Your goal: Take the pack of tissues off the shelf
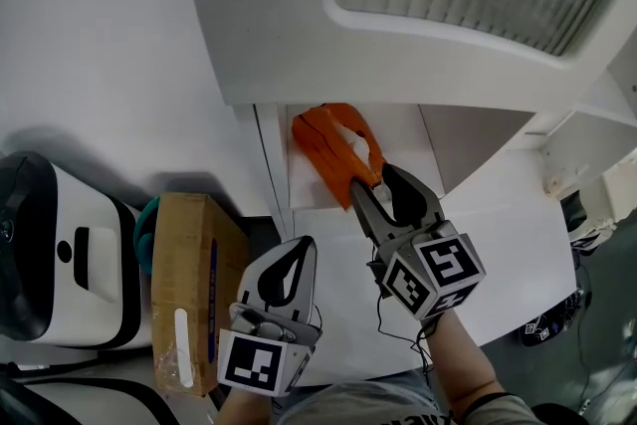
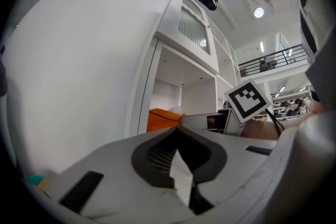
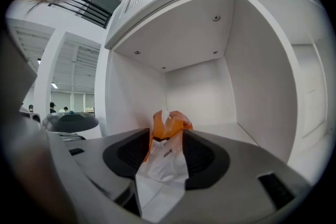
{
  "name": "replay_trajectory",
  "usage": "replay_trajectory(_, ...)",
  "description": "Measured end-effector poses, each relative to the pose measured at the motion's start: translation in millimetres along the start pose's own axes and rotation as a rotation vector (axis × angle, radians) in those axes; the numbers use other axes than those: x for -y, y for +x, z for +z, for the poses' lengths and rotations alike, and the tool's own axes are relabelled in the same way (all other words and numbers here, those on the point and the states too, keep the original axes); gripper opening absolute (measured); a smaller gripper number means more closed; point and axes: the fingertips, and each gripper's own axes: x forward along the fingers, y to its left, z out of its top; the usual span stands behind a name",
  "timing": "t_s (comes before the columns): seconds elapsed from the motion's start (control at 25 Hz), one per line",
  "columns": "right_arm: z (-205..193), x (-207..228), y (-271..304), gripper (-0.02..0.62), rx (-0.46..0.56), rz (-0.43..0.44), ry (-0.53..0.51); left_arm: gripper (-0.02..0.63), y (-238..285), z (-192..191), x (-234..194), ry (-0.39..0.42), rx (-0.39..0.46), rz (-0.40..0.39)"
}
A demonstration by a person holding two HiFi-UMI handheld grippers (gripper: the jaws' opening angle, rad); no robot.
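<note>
Right claw [image 1: 369, 177] tips meet the orange tissue pack [image 1: 323, 140] on the white shelf [image 1: 400, 136]

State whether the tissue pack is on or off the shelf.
On the shelf: the tissue pack rests on its floor, near end between the right gripper's jaws.

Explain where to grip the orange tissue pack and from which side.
Grip the tissue pack by its near end, from the shelf's open front: it lies lengthwise toward the opening, a wall close beside it. The right gripper's open jaws straddle that end.
</note>
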Motion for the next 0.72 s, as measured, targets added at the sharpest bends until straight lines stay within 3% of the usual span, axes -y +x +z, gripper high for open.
replay_trajectory(0.28,-0.8,0.4,1.9,0.191,0.01,-0.017,0.007,0.025,-2.7,-0.7,-4.8,-0.007,0.007,0.011)
replay_trajectory(0.72,-1.7,7.7,-6.0,0.049,0.015,-0.08,0.033,0.025,-8.7,0.2,-2.2,-0.004,0.0,0.015)
